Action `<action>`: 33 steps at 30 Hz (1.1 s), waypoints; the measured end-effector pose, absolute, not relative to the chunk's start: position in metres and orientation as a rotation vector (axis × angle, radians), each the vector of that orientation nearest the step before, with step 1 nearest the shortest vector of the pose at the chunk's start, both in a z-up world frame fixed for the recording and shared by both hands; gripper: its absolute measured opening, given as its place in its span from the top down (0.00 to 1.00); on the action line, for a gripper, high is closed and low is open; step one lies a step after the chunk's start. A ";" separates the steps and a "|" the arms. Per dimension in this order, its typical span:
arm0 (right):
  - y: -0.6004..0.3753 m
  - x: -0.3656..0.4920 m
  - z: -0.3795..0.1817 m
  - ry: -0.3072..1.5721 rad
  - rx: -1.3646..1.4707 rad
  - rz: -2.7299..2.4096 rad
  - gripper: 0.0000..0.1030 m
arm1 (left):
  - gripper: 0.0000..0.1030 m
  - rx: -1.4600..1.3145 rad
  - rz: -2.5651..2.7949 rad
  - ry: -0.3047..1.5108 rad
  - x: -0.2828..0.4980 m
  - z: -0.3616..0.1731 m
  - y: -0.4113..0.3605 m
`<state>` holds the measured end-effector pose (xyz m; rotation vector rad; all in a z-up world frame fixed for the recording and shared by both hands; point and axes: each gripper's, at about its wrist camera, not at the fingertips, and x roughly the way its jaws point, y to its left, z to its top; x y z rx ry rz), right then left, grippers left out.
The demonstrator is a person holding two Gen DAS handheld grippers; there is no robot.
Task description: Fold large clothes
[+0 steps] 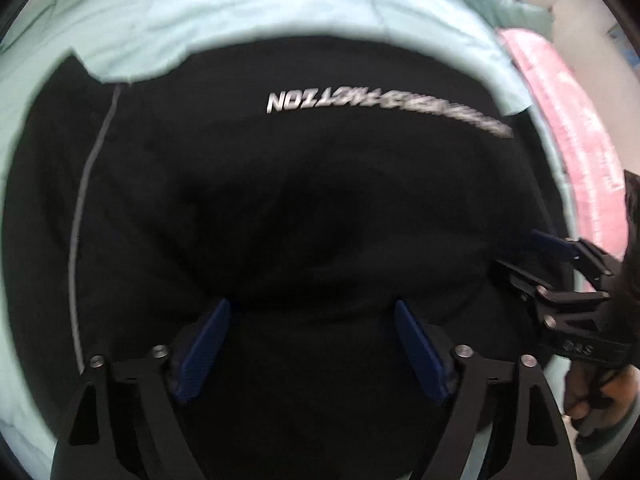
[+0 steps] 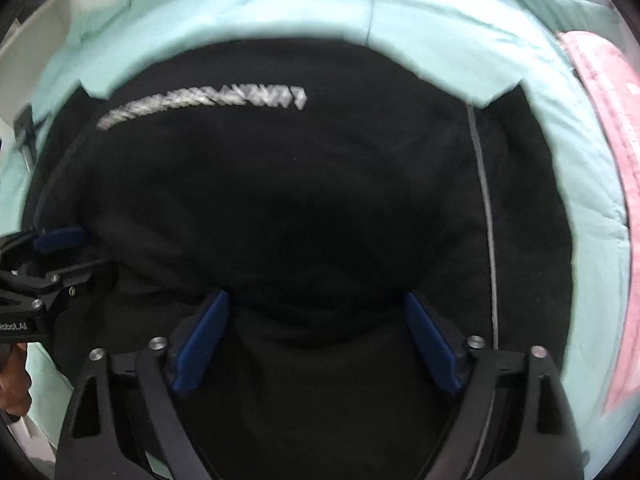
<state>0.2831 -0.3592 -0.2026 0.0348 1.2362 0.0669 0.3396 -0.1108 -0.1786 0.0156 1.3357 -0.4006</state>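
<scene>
The left gripper (image 1: 312, 312), black-framed with blue pads, stands wide open above the large black garment (image 1: 280, 208), nothing pinched between its fingers. The right gripper (image 2: 316, 304) is spread just as wide over the same cloth. The garment lies flat on a pale mint quilted bedspread (image 1: 200, 4). Its upside-down silver lettering (image 1: 384, 110) ends in "TION"; the rest is blurred.

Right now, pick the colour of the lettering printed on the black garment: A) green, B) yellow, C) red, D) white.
D: the line of lettering across the black garment shows white against the dark cloth in both wrist views, though blurred.
</scene>
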 end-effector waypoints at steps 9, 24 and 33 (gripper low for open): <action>-0.373 0.286 -0.188 1.214 0.150 0.110 0.24 | 0.08 -0.036 -0.432 1.288 0.347 -0.160 -0.105; -0.383 0.350 -0.205 1.219 0.173 0.019 0.09 | 0.01 0.041 -0.293 1.322 0.398 -0.185 -0.107; -0.405 0.280 -0.148 1.131 0.170 0.142 0.24 | 0.05 -0.052 -0.408 1.227 0.343 -0.126 -0.042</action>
